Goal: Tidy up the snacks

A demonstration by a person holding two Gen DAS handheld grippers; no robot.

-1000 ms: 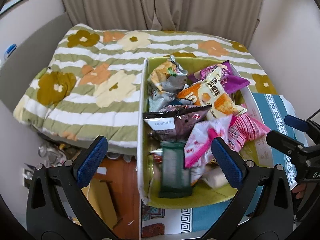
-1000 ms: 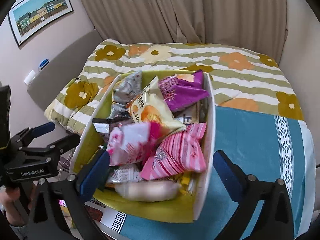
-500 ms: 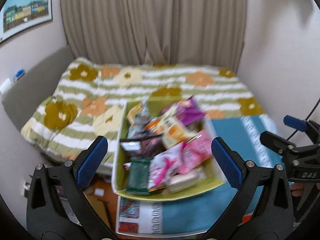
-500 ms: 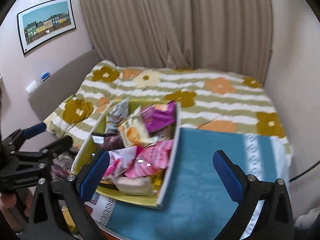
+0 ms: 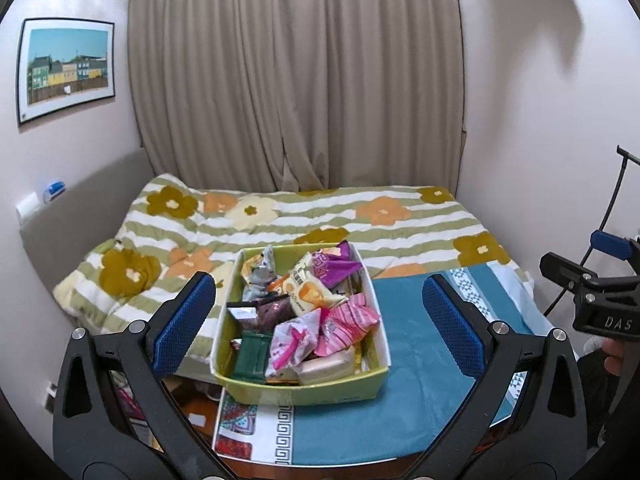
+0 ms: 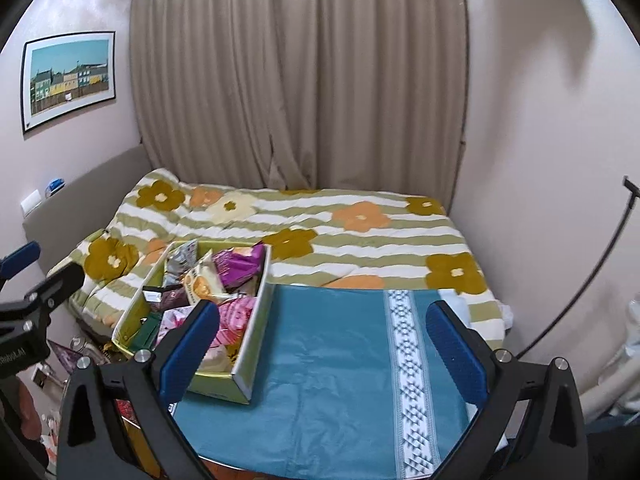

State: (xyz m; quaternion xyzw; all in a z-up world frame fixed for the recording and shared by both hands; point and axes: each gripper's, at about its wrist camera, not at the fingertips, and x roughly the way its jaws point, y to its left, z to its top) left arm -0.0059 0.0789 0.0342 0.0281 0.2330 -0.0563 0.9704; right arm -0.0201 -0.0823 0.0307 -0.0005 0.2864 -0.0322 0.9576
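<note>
Both tools, left [image 5: 318,310] and right [image 6: 324,344], gape empty, blue ribbed pads apart. Ahead of the left tool, a rectangular green cardboard box [image 5: 304,394] of crinkly foil snack packets [image 5: 320,324] sits on the teal-clothed tabletop [image 6: 340,380].

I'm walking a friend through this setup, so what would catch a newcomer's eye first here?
First the yellow-green box heaped with bright snack packets, sitting at the left end of the teal tablecloth. Behind it spreads the flowered striped quilt. In front, both tongs, left and right, hang open and empty.
</note>
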